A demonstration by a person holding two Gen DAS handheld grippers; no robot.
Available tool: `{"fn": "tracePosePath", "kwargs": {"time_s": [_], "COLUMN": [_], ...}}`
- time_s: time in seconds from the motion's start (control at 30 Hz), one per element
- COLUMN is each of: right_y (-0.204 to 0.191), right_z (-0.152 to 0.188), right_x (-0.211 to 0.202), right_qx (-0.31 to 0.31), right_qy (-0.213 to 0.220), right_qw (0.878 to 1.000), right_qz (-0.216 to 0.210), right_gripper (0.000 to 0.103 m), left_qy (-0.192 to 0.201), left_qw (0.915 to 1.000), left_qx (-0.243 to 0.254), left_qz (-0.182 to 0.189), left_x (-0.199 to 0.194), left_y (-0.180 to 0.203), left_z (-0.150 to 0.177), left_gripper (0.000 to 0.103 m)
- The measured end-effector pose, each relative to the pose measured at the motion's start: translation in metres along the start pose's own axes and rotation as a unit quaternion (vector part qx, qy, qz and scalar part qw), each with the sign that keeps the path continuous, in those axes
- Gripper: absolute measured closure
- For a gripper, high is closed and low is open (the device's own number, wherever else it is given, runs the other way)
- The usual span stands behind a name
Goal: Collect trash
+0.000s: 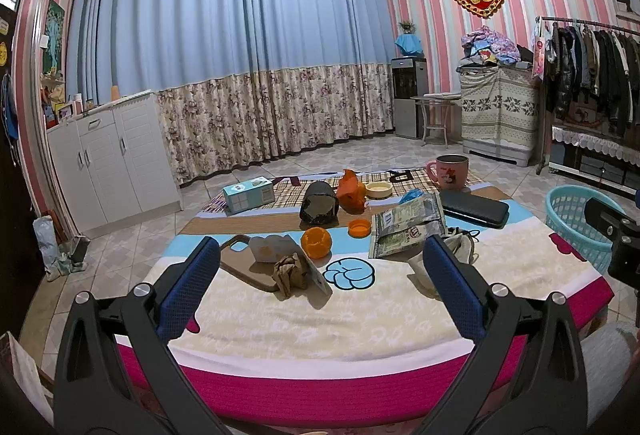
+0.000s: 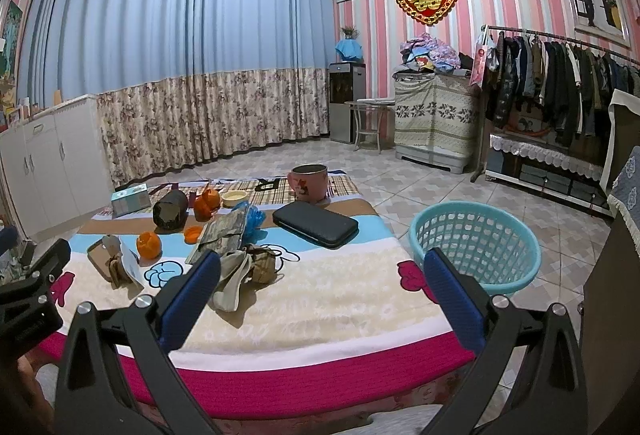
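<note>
**Both grippers wide and empty, rubbish spread over the blanket, basket waiting on the right**

Left gripper held above the near edge of the blanket, fingers wide apart, nothing between them. Right gripper the same: spread, empty, hanging over the blanket's near right part.

Rubbish scattered across the middle of the blanket: crumpled brown paper lying on a phone case, orange peel just behind, an orange cap beyond that, an empty snack bag to the right, a torn dark roll and an orange plastic bag further back. Near the right gripper, a pale crumpled wrapper beside a small brown wad. Blue basket on the floor, just off the blanket's right edge.

Likely nothing collected yet. Best to start with the nearest piece per side: brown paper for the left, pale wrapper for the right. Worth coming down straight over the piece, closing on its bulk, not on an edge, to avoid pinching the blanket or dragging the phone case along. Better left alone: mug, black case, tissue box, small dish. Release only once well over the basket rim.
</note>
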State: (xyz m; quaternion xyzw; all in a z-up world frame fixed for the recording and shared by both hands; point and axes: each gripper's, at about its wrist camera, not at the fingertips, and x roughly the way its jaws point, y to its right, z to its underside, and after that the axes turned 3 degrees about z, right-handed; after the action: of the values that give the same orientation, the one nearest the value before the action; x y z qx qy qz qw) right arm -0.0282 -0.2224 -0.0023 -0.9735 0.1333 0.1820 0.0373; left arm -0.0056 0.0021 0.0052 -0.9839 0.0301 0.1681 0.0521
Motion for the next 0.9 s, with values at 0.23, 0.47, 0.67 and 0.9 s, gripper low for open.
{"fn": "tracePosePath", "kwargs": {"time_s": [0.23, 0.47, 0.67, 0.9], "right_y": [-0.007, -0.006, -0.003, -0.003], "right_z": [0.008, 0.017, 0.019, 0.012], "right_x": [0.007, 0.020, 0.044, 0.080], "right_qx": [-0.008, -0.008, -0.012, -0.011], "right_qy": [-0.005, -0.018, -0.045, -0.060], "right_qw": [1.000, 1.000, 0.999, 0.998], "right_qz": [0.002, 0.005, 0.017, 0.019], "right_gripper": [0.004, 0.004, 0.004, 0.004], "left_qy": [-0.006, -0.018, -0.046, -0.072], "left_qw": [1.0000, 0.9998, 0.9989, 0.9971], "left_qx": [-0.004, -0.002, 0.001, -0.007], "left_qz": [0.002, -0.004, -0.012, -0.022], "left_x": [0.004, 0.019, 0.041, 0.086], "left_y": [-0.009, -0.009, -0.012, -0.027], "left_z": [0.005, 0.019, 0.024, 0.015], "left_gripper": [0.005, 0.005, 0.005, 0.005]}}
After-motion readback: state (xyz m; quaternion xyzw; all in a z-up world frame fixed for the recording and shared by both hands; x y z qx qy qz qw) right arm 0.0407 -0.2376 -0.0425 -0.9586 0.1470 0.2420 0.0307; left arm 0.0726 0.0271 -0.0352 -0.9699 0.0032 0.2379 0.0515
